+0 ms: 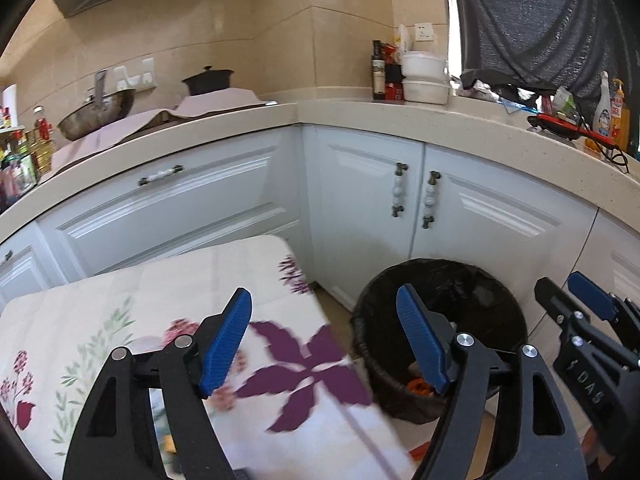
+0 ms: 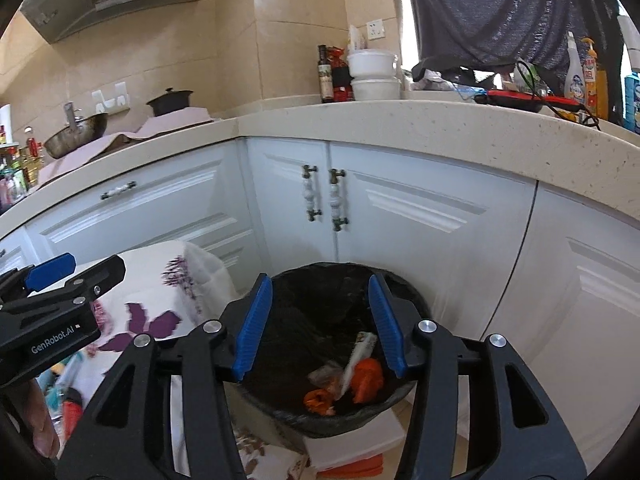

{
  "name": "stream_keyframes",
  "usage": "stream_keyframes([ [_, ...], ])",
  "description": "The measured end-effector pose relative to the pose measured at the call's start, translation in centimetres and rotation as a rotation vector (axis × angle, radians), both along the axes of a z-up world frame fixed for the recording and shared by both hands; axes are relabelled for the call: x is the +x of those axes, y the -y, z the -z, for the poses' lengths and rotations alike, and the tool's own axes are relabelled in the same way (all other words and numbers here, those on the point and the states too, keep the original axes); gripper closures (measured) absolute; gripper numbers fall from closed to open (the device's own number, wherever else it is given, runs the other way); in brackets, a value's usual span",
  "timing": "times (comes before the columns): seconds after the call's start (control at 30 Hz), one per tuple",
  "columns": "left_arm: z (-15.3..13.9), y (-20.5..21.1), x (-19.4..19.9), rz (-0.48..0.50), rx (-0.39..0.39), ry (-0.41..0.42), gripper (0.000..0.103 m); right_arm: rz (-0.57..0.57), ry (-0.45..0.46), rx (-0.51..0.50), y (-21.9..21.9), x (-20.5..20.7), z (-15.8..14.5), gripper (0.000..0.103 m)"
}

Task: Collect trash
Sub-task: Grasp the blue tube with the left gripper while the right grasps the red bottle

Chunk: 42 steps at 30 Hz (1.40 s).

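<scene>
A round bin lined with a black bag [image 2: 404, 292] stands on the floor against the white cabinets, beside a table under a floral cloth [image 1: 100, 320]. In the bin lie crumpled orange wrappers [image 2: 366, 378], a white wrapper [image 2: 360, 350] and a clear one [image 2: 324, 374]. My right gripper [image 2: 320, 280] hovers over the bin's mouth, open, nothing between its blue pads [image 2: 254, 332]. My left gripper [image 1: 324, 292] is open and empty over the table's corner, with its right finger [image 1: 422, 340] in front of the bin [image 1: 488, 308]. Each gripper shows at the edge of the other's view [image 1: 576, 300] [image 2: 60, 272].
A beige counter [image 1: 360, 114] wraps the corner above cabinet doors with handles [image 2: 320, 196]. On it stand a wok [image 1: 96, 114], a dark pot [image 1: 208, 80], bottles and white containers [image 1: 424, 76]. Colourful packets [image 2: 64, 396] lie on the table. A person's hand [image 2: 40, 436] holds the left gripper.
</scene>
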<state>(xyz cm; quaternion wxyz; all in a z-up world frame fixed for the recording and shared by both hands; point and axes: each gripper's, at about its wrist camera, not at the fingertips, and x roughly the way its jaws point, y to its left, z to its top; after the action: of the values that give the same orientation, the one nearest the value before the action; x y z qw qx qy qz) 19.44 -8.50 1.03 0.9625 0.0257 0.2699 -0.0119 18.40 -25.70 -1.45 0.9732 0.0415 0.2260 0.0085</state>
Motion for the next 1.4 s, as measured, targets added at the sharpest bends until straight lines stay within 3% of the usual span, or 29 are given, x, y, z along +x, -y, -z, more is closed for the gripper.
stream_keyframes([
  [0.8,2.3,-13.1,-9.1,-0.206,0.001,-0.051,0.028,-0.264,-0.055,-0.014,-12.4,-7.5,0.1,0.053],
  [1.07,4.7,-15.7,-11.3,-0.241,-0.007,-0.115,0.028,-0.326,-0.109,-0.031,-14.9,-9.2,1.7,0.053],
  [1.4,5.7,-15.9,-10.8,-0.212,-0.029,-0.185,0.028,-0.337,-0.167,-0.028,-15.1,-9.2,3.1,0.053],
])
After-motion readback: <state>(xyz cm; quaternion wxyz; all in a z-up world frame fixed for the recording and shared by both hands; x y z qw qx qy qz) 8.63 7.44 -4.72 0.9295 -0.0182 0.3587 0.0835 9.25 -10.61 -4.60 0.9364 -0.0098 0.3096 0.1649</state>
